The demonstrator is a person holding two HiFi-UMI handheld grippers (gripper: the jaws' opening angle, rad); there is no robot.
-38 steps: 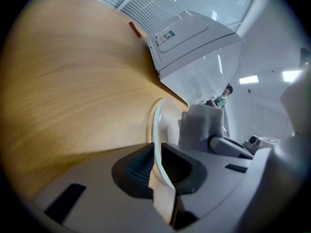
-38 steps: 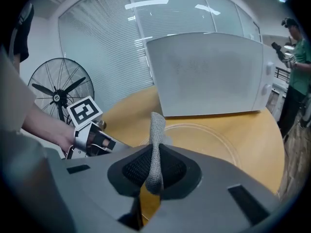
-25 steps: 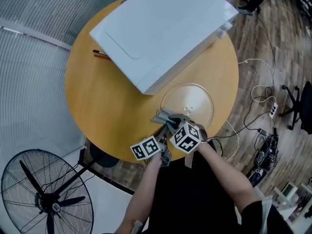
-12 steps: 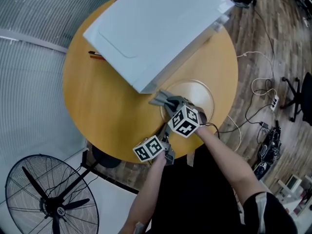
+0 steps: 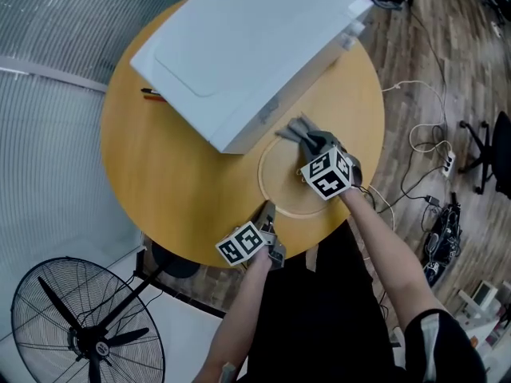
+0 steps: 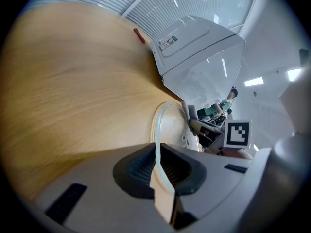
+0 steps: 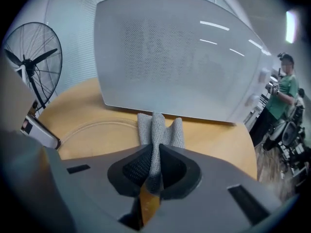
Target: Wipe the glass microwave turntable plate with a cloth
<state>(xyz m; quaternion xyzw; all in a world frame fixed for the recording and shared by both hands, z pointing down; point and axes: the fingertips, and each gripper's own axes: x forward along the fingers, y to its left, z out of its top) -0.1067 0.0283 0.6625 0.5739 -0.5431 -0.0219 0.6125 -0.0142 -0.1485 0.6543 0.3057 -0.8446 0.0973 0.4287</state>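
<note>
The clear glass turntable plate (image 5: 289,188) lies flat on the round wooden table (image 5: 172,174), just in front of the microwave. My left gripper (image 5: 267,214) is shut on the plate's near rim; in the left gripper view the rim (image 6: 156,152) runs between the pads. My right gripper (image 5: 318,146) is shut on a grey cloth (image 5: 299,131), which lies bunched over the plate's far right part, close to the microwave. In the right gripper view the cloth (image 7: 158,129) sticks out past the jaws, with the plate (image 7: 95,132) to its left.
A white microwave (image 5: 247,50) fills the back of the table. A red pen (image 5: 156,94) lies at its left. A floor fan (image 5: 80,333) stands beyond the table's near left edge. Cables (image 5: 423,154) lie on the wooden floor at right. A person (image 7: 284,91) stands in the background.
My right gripper has carried the cloth across the plate, from its near left edge to its far right side by the microwave. The left gripper has kept still on the rim.
</note>
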